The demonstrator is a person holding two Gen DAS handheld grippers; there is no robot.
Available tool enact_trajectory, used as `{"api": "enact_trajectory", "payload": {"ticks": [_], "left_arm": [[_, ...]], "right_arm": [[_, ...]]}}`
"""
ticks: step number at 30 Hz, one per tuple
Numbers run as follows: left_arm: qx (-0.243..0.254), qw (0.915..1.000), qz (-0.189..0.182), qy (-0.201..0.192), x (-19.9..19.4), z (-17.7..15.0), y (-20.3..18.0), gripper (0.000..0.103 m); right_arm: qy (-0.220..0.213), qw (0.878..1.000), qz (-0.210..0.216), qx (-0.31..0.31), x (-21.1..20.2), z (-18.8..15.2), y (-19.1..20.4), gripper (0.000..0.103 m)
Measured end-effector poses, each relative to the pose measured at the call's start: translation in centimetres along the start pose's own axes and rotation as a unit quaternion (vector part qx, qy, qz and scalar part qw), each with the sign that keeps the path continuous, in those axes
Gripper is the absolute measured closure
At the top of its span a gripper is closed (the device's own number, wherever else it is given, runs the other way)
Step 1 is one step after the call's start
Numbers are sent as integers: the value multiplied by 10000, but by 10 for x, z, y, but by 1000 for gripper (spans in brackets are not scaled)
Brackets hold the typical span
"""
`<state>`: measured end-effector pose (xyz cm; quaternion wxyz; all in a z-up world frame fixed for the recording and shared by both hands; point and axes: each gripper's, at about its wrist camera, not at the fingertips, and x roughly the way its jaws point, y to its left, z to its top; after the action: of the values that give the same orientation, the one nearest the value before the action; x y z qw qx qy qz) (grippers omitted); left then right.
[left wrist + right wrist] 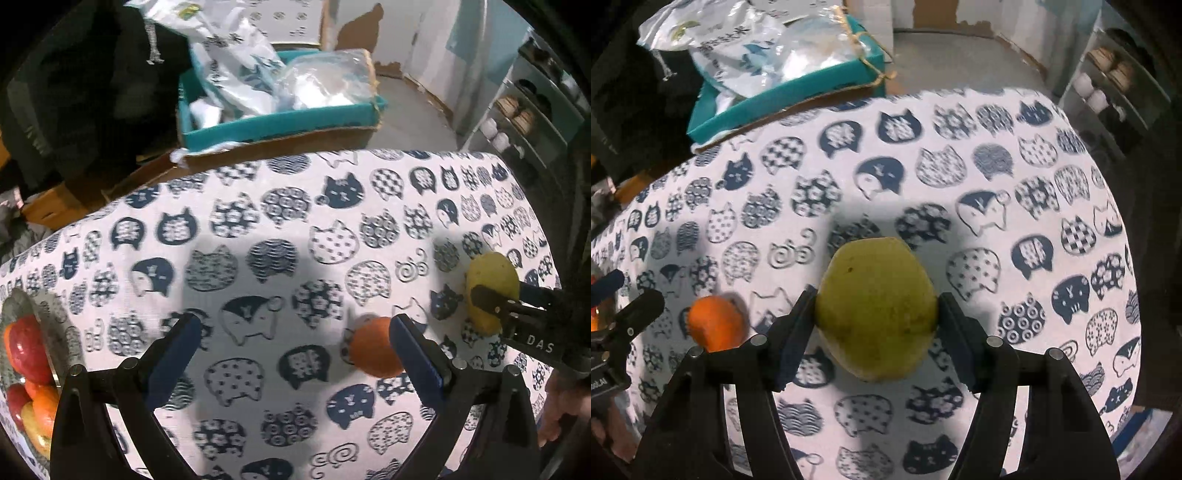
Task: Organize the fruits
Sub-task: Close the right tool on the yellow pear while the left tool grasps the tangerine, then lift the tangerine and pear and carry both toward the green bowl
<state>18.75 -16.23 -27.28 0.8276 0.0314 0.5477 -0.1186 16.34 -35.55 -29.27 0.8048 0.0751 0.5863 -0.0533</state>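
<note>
My right gripper (875, 317) is shut on a yellow-green pear (877, 306), just above the cat-print tablecloth (960, 155); it also shows in the left wrist view (491, 314) with the pear (487, 273). My left gripper (295, 339) is open and empty above the cloth. An orange (371, 347) lies on the cloth right by its right finger (413, 350); it also shows in the right wrist view (716, 323). A glass bowl (22, 306) at the left edge holds red apples (26, 350) and oranges (44, 406).
A teal box (280, 122) with plastic bags sits on cardboard behind the table. A black garment (74, 92) hangs at the back left. A shelf with jars (517, 118) stands at the right. The far table edge curves across the view.
</note>
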Motion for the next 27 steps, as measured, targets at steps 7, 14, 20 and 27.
{"api": "enact_trajectory", "payload": {"ticks": [7, 14, 20, 27], "left_arm": [[144, 9994, -259, 194, 14, -5, -23, 1], [304, 9983, -324, 364, 32, -8, -39, 1], [215, 9972, -511, 507, 41, -8, -38, 30], [165, 9958, -771, 459, 35, -9, -40, 56]], "right_arm": [[12, 9998, 173, -12, 1, -4, -9, 36], [90, 9989, 427, 143, 6, -1, -16, 36], [156, 9982, 559, 158, 13, 0, -13, 36], [173, 9972, 683, 259, 19, -1, -11, 35]]}}
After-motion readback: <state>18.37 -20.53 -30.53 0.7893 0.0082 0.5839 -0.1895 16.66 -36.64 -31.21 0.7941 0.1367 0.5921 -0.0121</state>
